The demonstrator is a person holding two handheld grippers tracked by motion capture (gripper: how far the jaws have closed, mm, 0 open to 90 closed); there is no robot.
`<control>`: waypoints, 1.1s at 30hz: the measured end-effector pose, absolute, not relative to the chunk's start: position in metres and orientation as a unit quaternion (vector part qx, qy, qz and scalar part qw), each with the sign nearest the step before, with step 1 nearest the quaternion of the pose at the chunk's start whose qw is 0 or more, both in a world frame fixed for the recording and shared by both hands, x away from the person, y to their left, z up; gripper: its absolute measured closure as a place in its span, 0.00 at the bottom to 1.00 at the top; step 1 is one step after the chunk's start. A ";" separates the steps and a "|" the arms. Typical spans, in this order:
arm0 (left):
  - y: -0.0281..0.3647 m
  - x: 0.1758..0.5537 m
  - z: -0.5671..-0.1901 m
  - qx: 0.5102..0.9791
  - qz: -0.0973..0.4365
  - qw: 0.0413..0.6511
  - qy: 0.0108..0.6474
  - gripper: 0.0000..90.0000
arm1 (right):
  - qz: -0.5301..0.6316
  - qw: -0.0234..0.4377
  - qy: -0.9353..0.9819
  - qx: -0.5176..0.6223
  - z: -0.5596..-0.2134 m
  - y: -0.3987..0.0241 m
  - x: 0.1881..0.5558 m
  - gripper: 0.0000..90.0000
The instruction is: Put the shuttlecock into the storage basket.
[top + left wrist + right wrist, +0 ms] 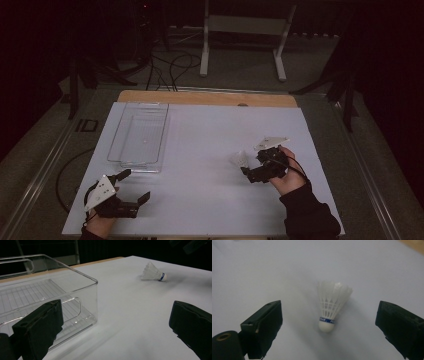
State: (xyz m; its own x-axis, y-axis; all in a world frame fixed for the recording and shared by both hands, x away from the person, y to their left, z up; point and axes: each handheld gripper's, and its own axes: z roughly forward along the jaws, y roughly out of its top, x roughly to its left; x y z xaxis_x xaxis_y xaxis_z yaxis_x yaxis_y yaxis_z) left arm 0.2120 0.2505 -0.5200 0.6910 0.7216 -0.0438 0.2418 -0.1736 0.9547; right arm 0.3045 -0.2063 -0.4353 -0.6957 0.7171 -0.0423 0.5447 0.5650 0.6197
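1. Shuttlecock [331, 307]: white plastic skirt, white cork with a blue band; it lies on its side on the bare white worktop [200, 150], toward the right edge and about midway between the near and far edges, touching neither gripper.
2. Right gripper [250, 167]: held in the person's right hand [287, 177] just on the near side of the shuttlecock. In the right gripper view its two black jaws stand wide apart, one on each side of the shuttlecock's cork end, gripping nothing.
3. Left gripper [135, 186]: near the front left corner of the worktop, a grey three-cornered plate on top. Its jaws are also spread wide and hold nothing.
4. Clear bin [138, 136]: a long, transparent plastic container with a ribbed floor, standing along the left edge, just beyond the left gripper and well apart from the shuttlecock.
5. Surroundings: a wooden strip runs along the far edge; beyond it, white frame legs [242, 37] and dark cables on the floor.
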 end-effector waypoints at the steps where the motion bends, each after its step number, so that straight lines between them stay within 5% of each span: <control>1: 0.251 0.212 -0.520 0.734 0.217 0.553 0.328 0.00 | 0.286 0.141 0.876 0.361 -0.438 -0.205 0.306 0.08; 33: 0.250 0.213 -0.520 0.735 0.215 0.554 0.327 0.00 | 0.163 0.038 0.896 0.410 -0.470 -0.195 0.322 0.08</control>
